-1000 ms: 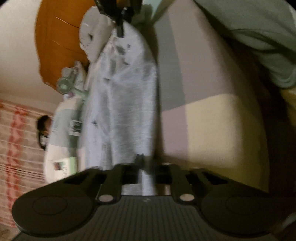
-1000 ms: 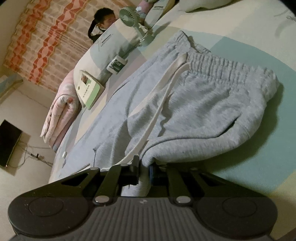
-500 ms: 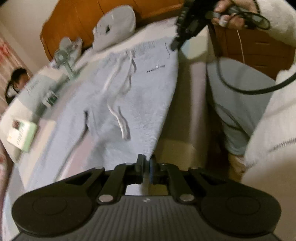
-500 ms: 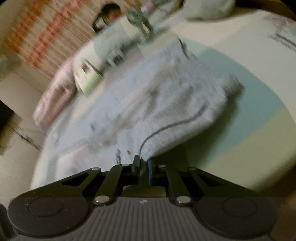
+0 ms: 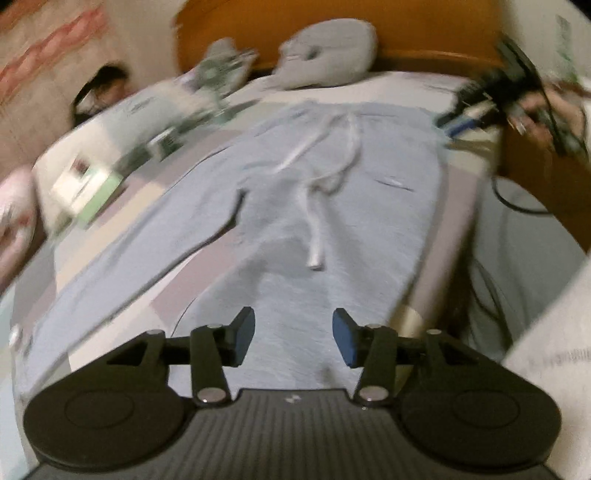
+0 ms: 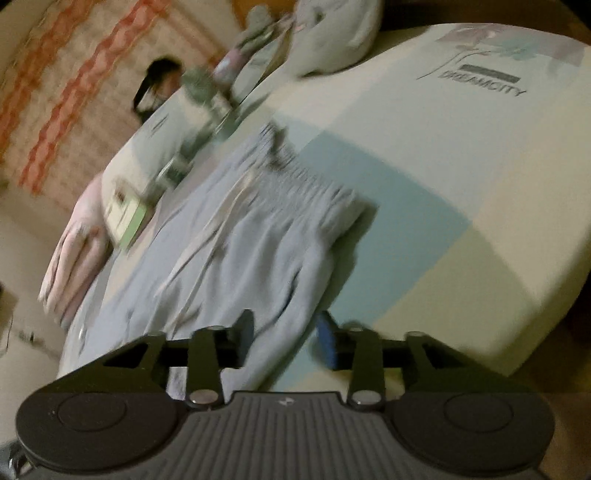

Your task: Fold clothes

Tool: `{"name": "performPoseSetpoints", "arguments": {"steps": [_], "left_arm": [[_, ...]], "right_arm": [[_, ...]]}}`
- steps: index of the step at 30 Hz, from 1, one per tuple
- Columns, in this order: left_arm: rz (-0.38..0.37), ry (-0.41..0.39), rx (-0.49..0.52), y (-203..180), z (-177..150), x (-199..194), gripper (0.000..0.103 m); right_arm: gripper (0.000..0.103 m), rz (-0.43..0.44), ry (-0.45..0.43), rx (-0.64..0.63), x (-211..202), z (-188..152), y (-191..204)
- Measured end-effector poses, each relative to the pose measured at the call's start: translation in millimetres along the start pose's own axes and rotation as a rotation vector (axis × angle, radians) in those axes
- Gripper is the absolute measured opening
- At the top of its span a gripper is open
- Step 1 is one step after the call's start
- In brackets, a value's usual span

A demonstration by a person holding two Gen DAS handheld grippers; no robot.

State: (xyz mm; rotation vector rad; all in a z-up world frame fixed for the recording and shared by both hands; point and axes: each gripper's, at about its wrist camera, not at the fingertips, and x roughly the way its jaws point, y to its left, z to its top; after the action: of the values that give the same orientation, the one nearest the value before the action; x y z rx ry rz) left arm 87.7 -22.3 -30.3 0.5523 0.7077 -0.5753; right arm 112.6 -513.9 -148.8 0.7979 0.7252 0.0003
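Observation:
Grey sweatpants (image 5: pixel 332 206) with a white drawstring (image 5: pixel 314 221) lie spread flat on the bed, waistband at the far end. My left gripper (image 5: pixel 293 334) is open just above the near leg, holding nothing. The right gripper shows in the left wrist view (image 5: pixel 476 107) at the waistband's right corner. In the right wrist view the sweatpants (image 6: pixel 258 236) lie with the elastic waistband towards the right. My right gripper (image 6: pixel 286 338) is open, with the near cloth edge lying between its fingers, not clamped.
A pastel patchwork bed sheet (image 6: pixel 424 155) covers the mattress. A grey pillow (image 5: pixel 328 51), a small fan (image 5: pixel 218 70), a green-edged book (image 5: pixel 88 184) and a pink folded blanket (image 6: pixel 74 243) lie along the far and left sides. A wooden headboard (image 5: pixel 406 29) stands behind.
Both grippers were shut on the sweatpants and have opened, letting the cloth go. The pants now lie spread flat on the bed. Both cameras have swung.

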Motion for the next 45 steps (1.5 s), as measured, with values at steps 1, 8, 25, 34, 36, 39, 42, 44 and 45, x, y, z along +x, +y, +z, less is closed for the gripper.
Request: {"name": "performPoseSetpoints", "arguments": {"steps": [1,8,25,34,36,39,42,44,45], "left_arm": [[0.013,0.010,-0.037,5,1,3,0.050],[0.037,0.039,-0.147,16,-5,19,0.052],[0.077,0.085,-0.192,31,-16,24,0.065],[0.015,0.102,-0.248,27,-11,46,0.069],[0.015,0.133,-0.292,32,-21,50,0.069],[0.032,0.192,-0.375,44,-42,56,0.069],[0.047,0.244,-0.459,56,-62,60,0.073],[0.039,0.229,-0.523,69,-74,50,0.073],[0.063,0.245,-0.540,73,-77,47,0.072]], "right_arm": [[0.046,-0.005,-0.008,0.019,7,5,-6],[0.017,0.002,-0.088,0.065,35,19,-22],[0.019,-0.160,-0.161,-0.165,-29,-6,5],[0.052,-0.120,-0.055,-0.497,28,-30,92],[0.053,-0.133,-0.014,-0.519,41,-43,95],[0.054,-0.150,0.007,-0.524,46,-55,90],[0.055,-0.148,0.010,-0.503,41,-60,86],[0.056,-0.142,0.007,-0.484,36,-61,84],[0.057,-0.140,0.005,-0.476,35,-62,83]]}}
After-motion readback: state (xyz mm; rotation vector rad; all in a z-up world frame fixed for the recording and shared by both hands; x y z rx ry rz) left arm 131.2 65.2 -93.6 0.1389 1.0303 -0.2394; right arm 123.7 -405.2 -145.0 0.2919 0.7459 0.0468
